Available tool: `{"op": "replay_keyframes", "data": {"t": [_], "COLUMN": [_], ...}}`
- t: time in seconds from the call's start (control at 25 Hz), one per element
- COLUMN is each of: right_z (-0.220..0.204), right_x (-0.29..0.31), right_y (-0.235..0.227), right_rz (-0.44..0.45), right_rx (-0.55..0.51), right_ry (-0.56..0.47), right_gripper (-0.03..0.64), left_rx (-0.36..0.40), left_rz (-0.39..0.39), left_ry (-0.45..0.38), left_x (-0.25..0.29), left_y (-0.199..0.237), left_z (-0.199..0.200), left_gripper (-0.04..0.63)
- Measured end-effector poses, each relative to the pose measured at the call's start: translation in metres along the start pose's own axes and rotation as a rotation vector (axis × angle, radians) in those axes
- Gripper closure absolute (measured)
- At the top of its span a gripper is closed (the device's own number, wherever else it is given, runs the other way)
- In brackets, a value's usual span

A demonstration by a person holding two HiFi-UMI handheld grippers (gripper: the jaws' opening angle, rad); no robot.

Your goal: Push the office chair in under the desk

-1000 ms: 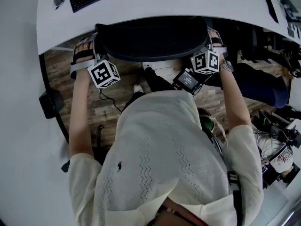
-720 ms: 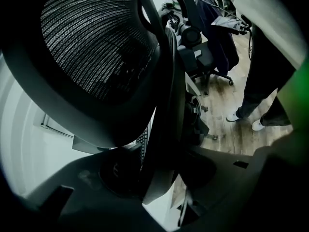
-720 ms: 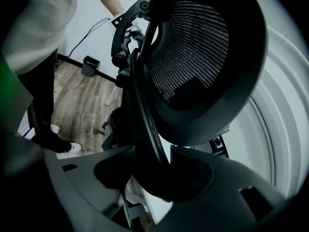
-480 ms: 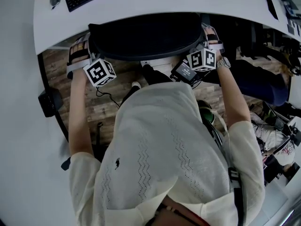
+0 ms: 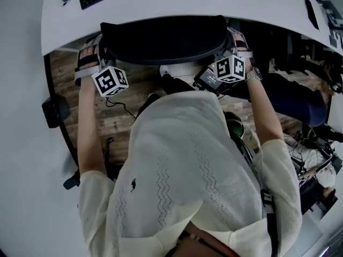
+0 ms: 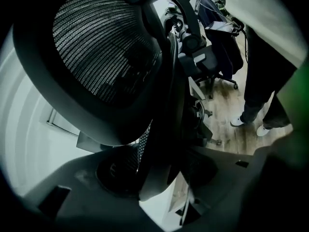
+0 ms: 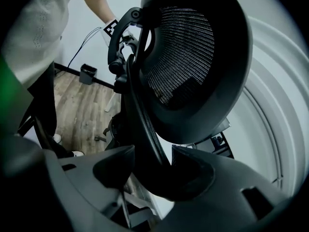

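The black mesh-backed office chair (image 5: 166, 39) stands with the top of its backrest right at the near edge of the white curved desk (image 5: 177, 4), and the rest of it is hidden beneath the desk. At the backrest's left end, just short of the desk edge, the left gripper (image 5: 99, 50) has just been opening its jaws. They stand wide, with the backrest's rim between them and light showing beside it. At the right end, the right gripper (image 5: 235, 42) is clamped on the rim.
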State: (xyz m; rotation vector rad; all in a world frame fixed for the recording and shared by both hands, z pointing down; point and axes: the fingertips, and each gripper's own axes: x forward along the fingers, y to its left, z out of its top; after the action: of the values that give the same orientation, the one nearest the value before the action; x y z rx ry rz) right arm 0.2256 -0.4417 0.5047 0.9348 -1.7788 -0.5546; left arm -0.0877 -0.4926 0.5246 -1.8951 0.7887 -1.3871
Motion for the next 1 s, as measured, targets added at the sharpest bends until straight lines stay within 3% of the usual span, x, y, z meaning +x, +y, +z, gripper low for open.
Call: {"op": "replay_keyframes", "data": {"t": [0.2, 0.4, 0.52, 0.68, 0.84, 1.0], "right_z": [-0.003, -0.004, -0.005, 0.001, 0.012, 0.031], "right_x": [-0.003, -0.019, -0.036, -0.063, -0.081, -0.097], "right_y": [0.003, 0.002, 0.009, 0.035, 0.076, 0.095], "right_rz": [0.018, -0.032, -0.046, 0.01, 0.118, 0.142], "right_rx": [0.036, 0.146, 0.238, 0.404, 0.581, 0.751], "right_ry": [0.002, -0.007, -0.018, -0.038, -0.056, -0.109], "right_gripper": [0.318, 0.311, 0.318, 0.37, 0.478, 0.612], "left_rx": [-0.054, -0.212, -0.277, -0.415, -0.531, -0.673], "left_rz": [0.051, 0.131, 0.142, 0.078, 0.002, -0.036], "left_ry": [-0.022, -0.068, -0.084, -0.102, -0.116, -0.164], "left_x": [-0.011, -0.033, -0.048, -0.075, -0.1, -0.122], "left_y": [-0.001, -0.003, -0.014, -0.051, -0.094, -0.117], "left_z": [0.002, 0.005, 0.005, 0.008, 0.013, 0.025], "left_gripper": [0.347, 0.347, 0.348, 0.39, 0.505, 0.569]}}
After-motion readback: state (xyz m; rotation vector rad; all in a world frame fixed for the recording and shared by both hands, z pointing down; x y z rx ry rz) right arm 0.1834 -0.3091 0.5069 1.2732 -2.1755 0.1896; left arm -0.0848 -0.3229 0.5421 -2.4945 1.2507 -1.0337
